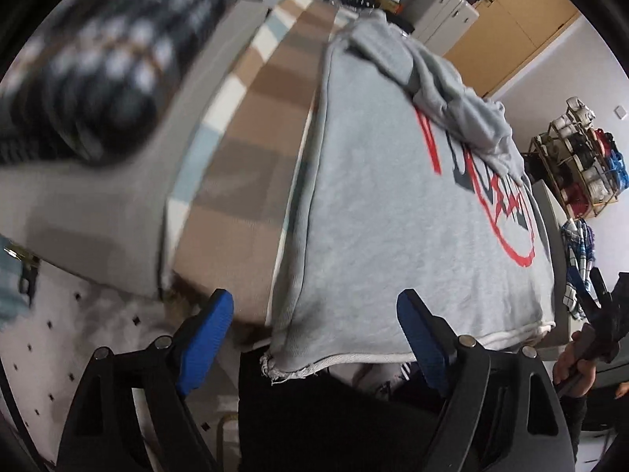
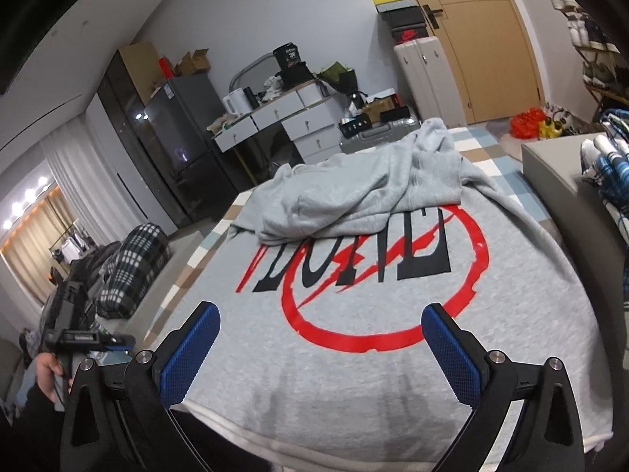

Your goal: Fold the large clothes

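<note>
Left gripper [image 1: 314,338] jaws spread wide, nothing held, over sweatshirt [image 1: 412,212] hem corner | right gripper [image 2: 320,348] jaws at their widest, empty, above hem | sweatshirt flat on checked blanket [image 1: 251,149], sleeves bunched at far end over red print [image 2: 377,275]

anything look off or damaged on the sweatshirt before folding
Yes: the grey sweatshirt has its sleeves and upper part bunched in a rumpled heap over the top of the print, not laid flat. Its hem corner looks frayed, with loose threads.
</note>
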Tool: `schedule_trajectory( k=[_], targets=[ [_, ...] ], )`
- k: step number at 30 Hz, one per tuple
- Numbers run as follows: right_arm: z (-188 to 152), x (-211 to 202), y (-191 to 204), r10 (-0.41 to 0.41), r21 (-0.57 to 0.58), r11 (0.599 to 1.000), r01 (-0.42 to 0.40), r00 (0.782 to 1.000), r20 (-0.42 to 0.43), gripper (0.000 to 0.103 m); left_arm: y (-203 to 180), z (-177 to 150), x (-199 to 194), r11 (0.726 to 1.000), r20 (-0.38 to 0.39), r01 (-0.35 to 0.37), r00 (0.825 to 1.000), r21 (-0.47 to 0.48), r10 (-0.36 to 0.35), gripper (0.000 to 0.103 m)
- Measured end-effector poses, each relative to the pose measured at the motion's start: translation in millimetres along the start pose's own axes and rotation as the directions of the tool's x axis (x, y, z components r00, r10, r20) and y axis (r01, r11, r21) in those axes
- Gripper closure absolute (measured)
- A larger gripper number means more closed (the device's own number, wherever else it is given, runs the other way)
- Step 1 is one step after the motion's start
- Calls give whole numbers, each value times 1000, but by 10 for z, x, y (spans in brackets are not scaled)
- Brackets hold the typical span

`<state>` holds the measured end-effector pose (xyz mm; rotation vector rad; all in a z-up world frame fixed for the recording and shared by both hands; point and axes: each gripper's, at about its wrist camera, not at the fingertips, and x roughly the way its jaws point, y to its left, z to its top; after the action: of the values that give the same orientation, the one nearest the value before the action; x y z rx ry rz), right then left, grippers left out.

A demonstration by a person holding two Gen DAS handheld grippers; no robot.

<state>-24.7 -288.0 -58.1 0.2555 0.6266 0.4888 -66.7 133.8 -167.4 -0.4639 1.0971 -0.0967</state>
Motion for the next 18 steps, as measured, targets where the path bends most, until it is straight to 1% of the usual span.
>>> schedule_trajectory(
  k=[1,3,5,9,11,13,15,16,18],
  targets=[
    [-1,5,-7,-1,1,1000,1,1000,-3,0,17,-22,46,1000,-3,15,1000,-6,-15,21],
    [-4,11,-24,-3,4,1000,3,1000,-8,0,-13,-58,29,999,45,38,998,19,-38,19],
    [-16,22,-42,-8,9,1000,8,1000,-17,0,-7,-79,50,996,35,93,995,9,-94,19],
    [-20,36,-40,-9,6,1000,9,1000,-27,0,47,-181,30,993,70,120,990,-5,-119,19],
    [-19,33,-26,-5,4,1000,5,1000,-29,0,84,-252,30,993,54,118,992,-28,-117,19],
    [-18,27,-13,0,0,1000,0,1000,-27,0,158,-306,36,988,36,149,988,-47,-148,19],
    [-21,26,1,1,-5,1000,-1,1000,-29,0,208,-350,92,985,25,164,986,-58,-162,19],
    [-24,26,7,2,-7,1000,-2,1000,-30,0,230,-360,143,982,15,176,984,-65,-175,19],
    [-26,21,15,3,-8,1000,-3,999,-32,0,268,-369,242,968,1,231,973,-94,-232,19]
  ],
)
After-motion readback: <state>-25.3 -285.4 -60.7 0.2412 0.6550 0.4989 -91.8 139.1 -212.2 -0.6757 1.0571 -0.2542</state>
